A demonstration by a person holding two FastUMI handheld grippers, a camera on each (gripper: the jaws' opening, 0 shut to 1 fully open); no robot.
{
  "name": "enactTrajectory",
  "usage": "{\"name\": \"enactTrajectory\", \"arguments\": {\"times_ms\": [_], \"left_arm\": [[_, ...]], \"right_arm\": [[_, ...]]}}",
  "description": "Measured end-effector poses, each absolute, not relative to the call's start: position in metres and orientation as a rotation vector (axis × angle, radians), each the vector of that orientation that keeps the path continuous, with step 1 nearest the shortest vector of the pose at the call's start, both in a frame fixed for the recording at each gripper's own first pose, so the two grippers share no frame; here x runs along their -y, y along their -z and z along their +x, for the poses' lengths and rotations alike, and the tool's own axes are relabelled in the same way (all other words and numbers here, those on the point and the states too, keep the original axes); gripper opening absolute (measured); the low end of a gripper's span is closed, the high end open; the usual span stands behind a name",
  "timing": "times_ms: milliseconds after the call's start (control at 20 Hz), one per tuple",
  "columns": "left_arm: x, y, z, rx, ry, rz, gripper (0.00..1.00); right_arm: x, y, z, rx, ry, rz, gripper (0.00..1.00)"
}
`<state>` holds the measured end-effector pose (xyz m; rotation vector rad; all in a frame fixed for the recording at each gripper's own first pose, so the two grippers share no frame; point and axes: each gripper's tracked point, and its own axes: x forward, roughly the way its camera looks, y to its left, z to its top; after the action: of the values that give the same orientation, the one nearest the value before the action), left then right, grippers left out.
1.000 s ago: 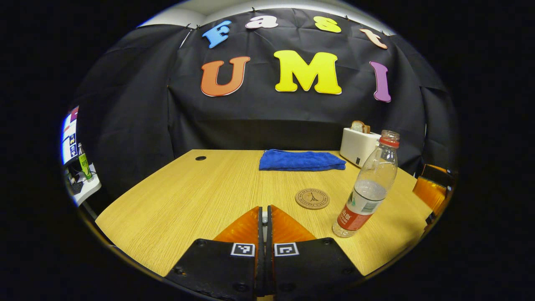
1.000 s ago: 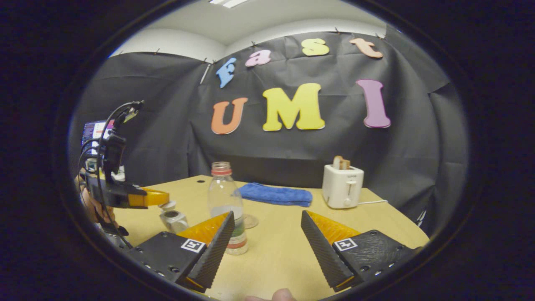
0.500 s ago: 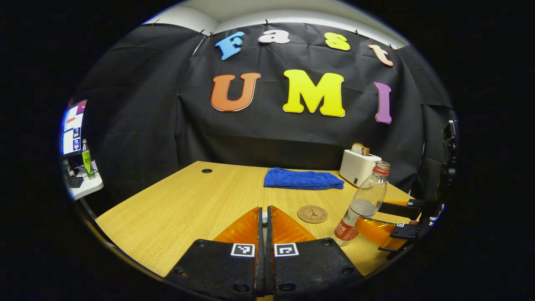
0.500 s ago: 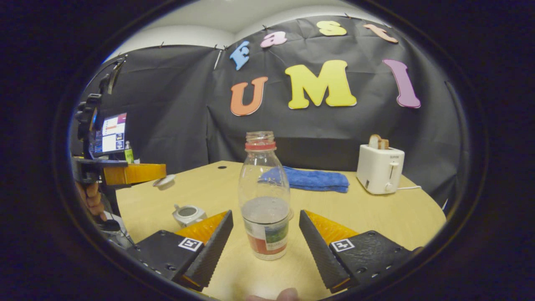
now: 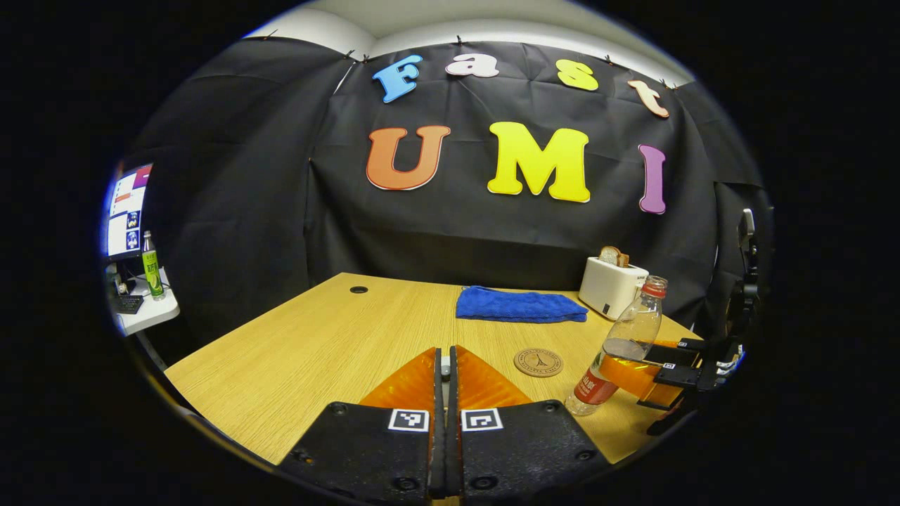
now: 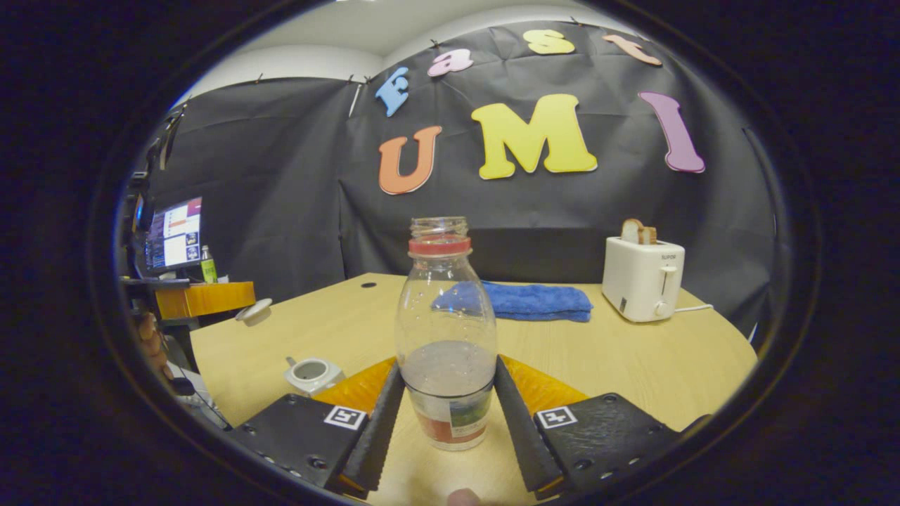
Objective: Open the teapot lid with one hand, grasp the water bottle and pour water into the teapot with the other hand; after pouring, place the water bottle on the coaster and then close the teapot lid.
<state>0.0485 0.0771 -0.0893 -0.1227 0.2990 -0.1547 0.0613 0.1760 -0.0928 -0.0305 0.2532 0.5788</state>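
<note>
In the right gripper view, the left gripper [image 6: 247, 308] hangs far to the left, clenched on the teapot lid [image 6: 254, 311], above the open teapot [image 6: 313, 373]. The right gripper [image 6: 446, 400] clasps the water bottle [image 6: 446, 330], both fingers pressing its sides. In the left gripper view, the coaster [image 5: 538, 362] lies just left of that bottle.

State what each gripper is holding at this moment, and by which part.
The right gripper grips the water bottle by its lower body, around the label. The left gripper holds the teapot lid by its top, lifted above the open teapot.
</note>
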Motion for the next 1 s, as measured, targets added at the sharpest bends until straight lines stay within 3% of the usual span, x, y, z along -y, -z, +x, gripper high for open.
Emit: {"name": "enactTrajectory", "arguments": {"times_ms": [650,1000], "left_arm": [[-0.108,0.083,0.05,-0.264,0.162,-0.128,0.03],[-0.12,0.086,0.052,-0.27,0.156,-0.112,0.03]], "right_arm": [[-0.183,0.065,0.083,0.016,-0.438,-0.932,0.7],[-0.209,0.072,0.087,0.175,-0.407,-1.275,0.7]]}}
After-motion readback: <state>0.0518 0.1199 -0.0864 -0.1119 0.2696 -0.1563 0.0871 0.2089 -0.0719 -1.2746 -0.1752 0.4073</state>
